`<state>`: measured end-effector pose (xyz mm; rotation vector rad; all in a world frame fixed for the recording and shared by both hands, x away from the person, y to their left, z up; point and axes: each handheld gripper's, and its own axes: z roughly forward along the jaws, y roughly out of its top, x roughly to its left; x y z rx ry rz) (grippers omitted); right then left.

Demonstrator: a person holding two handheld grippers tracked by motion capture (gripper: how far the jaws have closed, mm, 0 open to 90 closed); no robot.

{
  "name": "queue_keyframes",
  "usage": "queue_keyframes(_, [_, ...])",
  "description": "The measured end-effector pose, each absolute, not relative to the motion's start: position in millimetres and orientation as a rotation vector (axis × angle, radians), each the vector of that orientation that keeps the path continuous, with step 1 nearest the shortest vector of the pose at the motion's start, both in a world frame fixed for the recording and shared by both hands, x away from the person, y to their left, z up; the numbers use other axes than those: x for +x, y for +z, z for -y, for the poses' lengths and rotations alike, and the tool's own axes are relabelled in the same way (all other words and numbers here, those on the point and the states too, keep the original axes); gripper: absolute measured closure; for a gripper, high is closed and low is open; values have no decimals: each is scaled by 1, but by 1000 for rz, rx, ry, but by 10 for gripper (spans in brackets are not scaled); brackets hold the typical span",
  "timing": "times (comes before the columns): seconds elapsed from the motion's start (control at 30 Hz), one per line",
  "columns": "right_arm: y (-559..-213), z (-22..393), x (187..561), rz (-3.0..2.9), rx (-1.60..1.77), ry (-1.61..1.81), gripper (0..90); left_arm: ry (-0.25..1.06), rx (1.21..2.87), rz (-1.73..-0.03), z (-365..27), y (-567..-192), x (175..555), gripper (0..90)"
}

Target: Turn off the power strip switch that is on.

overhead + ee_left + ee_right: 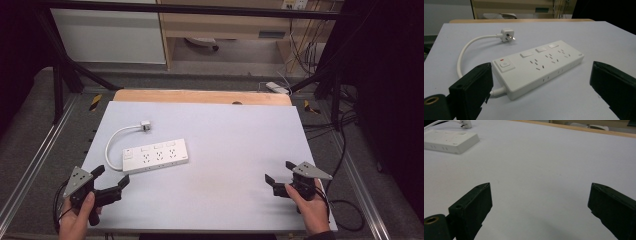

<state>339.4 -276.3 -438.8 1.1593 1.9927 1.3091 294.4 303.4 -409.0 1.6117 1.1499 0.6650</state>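
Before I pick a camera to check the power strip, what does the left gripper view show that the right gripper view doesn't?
Left gripper view alone: the power strip's top face, its power button with a red mark, three switches, the sockets, and the full cord to the plug. Right gripper view alone: the bare stretch of table on its side. Both: the strip, the table, and an open hand-held gripper's black jaws.

A white power strip (155,156) is laid on the pale table (235,150), its plug (145,125) at eleven o'clock.
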Motion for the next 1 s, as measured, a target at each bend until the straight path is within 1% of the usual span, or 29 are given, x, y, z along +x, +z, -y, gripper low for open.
queue_keyframes(0.33, [-434, 276, 329, -2014, 1129, 1370, 66, 660, 1635, -1129, -300, -407, 293, 47])
queue_keyframes(0.4, [-434, 275, 329, -2013, 1141, 1348, 97, 632, 1623, -1130, -298, -402, 292, 47])
queue_keyframes(0.43, [-434, 275, 329, -2005, 1141, 1350, 99, 632, 1623, -1130, -298, -402, 292, 48])
queue_keyframes(0.53, [-433, 274, 328, -1997, 1153, 1365, 95, 646, 1613, -1118, -297, -393, 288, 48])
queue_keyframes(0.67, [-435, 273, 332, -1995, 1152, 1355, 64, 631, 1568, -1103, -300, -383, 286, 46])
queue_keyframes(0.87, [-434, 268, 337, -1995, 1130, 1299, 46, 632, 1584, -1083, -300, -375, 289, 46])
queue_keyframes(0.93, [-434, 268, 338, -1994, 1135, 1299, 46, 641, 1585, -1080, -299, -374, 290, 45])
queue_keyframes(1.0, [-434, 268, 337, -2005, 1142, 1289, 67, 656, 1583, -1085, -299, -374, 292, 46])
